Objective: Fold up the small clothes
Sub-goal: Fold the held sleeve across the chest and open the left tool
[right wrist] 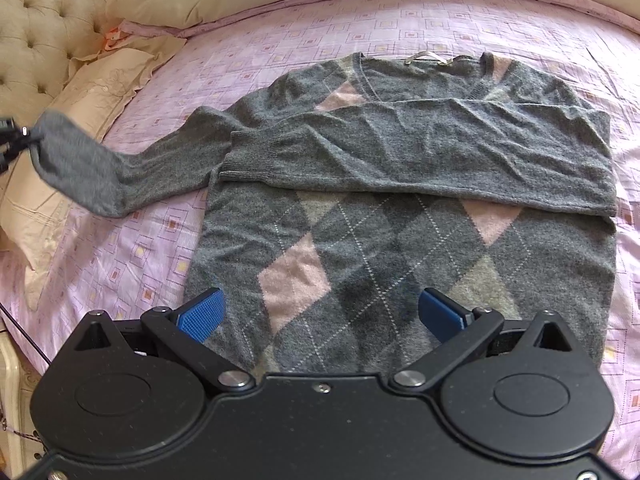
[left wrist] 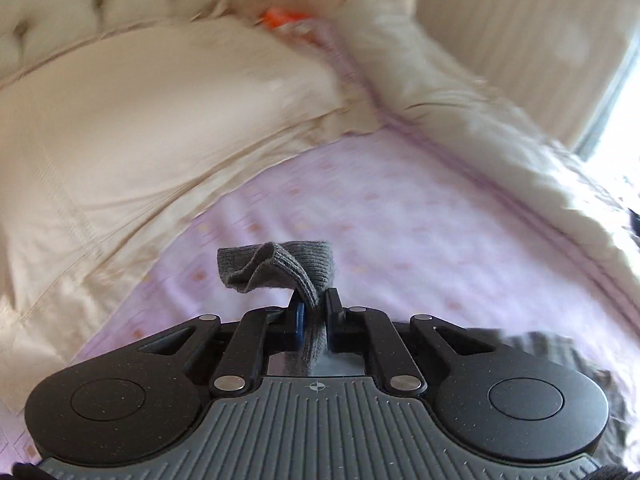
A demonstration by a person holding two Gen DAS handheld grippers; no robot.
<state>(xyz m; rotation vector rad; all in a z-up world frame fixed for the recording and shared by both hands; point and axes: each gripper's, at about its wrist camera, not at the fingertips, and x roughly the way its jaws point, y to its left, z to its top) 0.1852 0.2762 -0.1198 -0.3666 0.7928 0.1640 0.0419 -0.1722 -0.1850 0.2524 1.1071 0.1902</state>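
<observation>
Two views show your grippers in different states. Nearest in the left wrist view, your left gripper (left wrist: pixel 314 312) has its fingers pressed together on the grey ribbed cuff (left wrist: pixel 276 266) of the sweater's sleeve; the knit bunches up just past the fingertips at 12 o'clock, and a strip of it runs back between the fingers toward the camera. One blue pad (left wrist: pixel 299 322) peeks out on the left; the other is hidden behind the wool. Beyond the cuff, the lilac bedsheet (left wrist: pixel 400 220) and cream pillow (left wrist: pixel 160 120) at 10 o'clock are smeared by blur, and an orange thing (left wrist: pixel 280 16) near 12 o'clock is too blurred to name.

In the right wrist view, your right gripper (right wrist: pixel 320 314) has its fingers spread wide, with nothing between them, above the lower part of the sweater (right wrist: pixel 360 240). The grey argyle sweater lies flat on the bed, front up, its hem cut off behind the gripper body. One sleeve (right wrist: pixel 420 152) lies folded across the chest. The other sleeve (right wrist: pixel 120 176) stretches out toward 9 o'clock, its end lifted off the sheet where the left gripper, barely visible at the frame edge, holds it. Farther off, at 12 o'clock, the neckline (right wrist: pixel 424 60) shows a label too small to read. A tufted headboard (right wrist: pixel 40 20) fills the corner at 10 o'clock.
</observation>
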